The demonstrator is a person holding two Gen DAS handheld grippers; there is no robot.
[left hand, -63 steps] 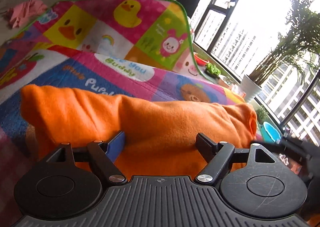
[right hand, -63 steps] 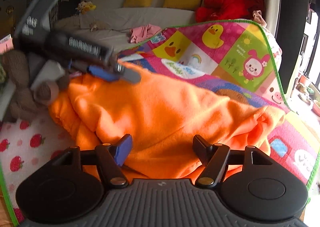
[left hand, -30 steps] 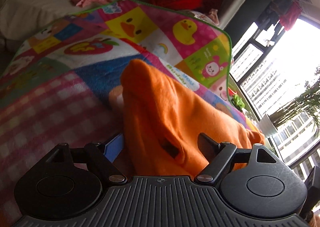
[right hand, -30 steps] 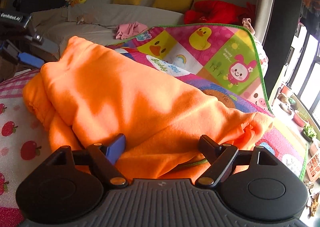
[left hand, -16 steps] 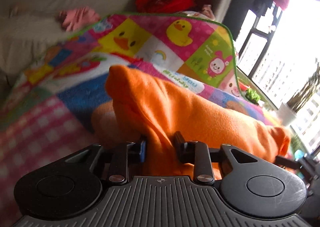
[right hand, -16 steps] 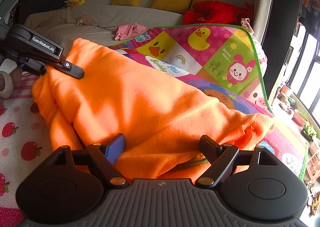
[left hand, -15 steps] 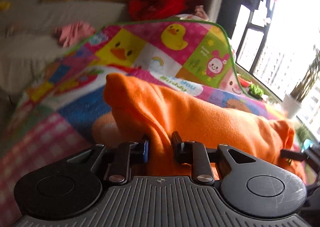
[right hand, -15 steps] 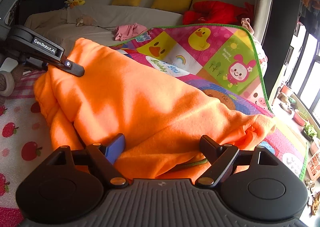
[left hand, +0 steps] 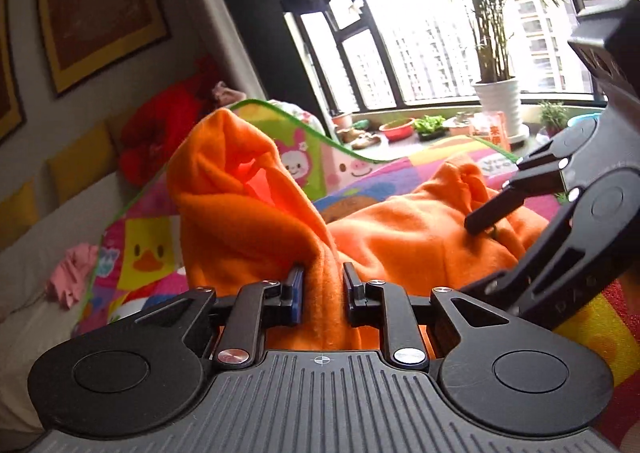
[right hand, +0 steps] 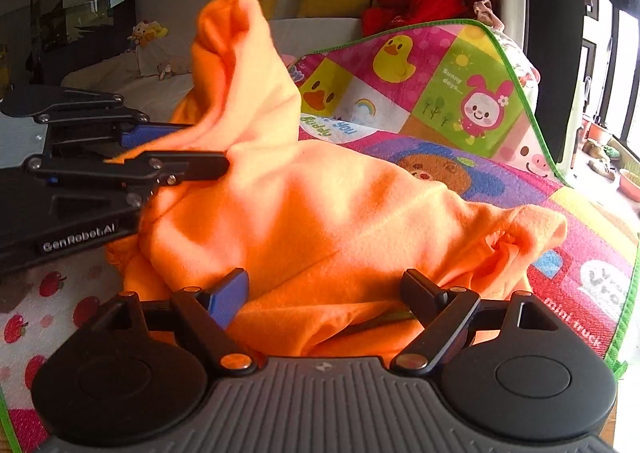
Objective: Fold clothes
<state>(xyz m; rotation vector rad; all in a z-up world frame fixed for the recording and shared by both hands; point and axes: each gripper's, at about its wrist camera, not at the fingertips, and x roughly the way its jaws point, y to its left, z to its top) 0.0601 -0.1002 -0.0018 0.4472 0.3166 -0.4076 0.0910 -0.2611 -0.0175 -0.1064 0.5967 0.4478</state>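
From the left wrist view: the left claw (left hand: 320, 289) is squeezed tight on a fold of the orange fleece garment (left hand: 400, 237). The cloth pokes up in a tall peak right in front of the claw. The rest of it runs away low, forward and to the right, over the bright play mat (left hand: 148, 249). The right claw (left hand: 492, 209) comes in from the right side, and one dark finger lies on the far bunched end of the cloth. I cannot tell from here how wide it is.

From the right wrist view: the right claw (right hand: 326, 285) is spread wide, with nothing pinched in it. The orange fleece garment (right hand: 320, 213) lies right in front of it and partly between its fingers. The long way of the cloth goes from left to right. On the left the left claw (right hand: 172, 145) holds up the tall peak. On the right the crumpled end lies flat on the play mat (right hand: 460, 93).

The left claw is nearer the raised end and the right claw is nearer the low end. I think a fold would carry the raised end over toward the low right end, along the long way of the cloth
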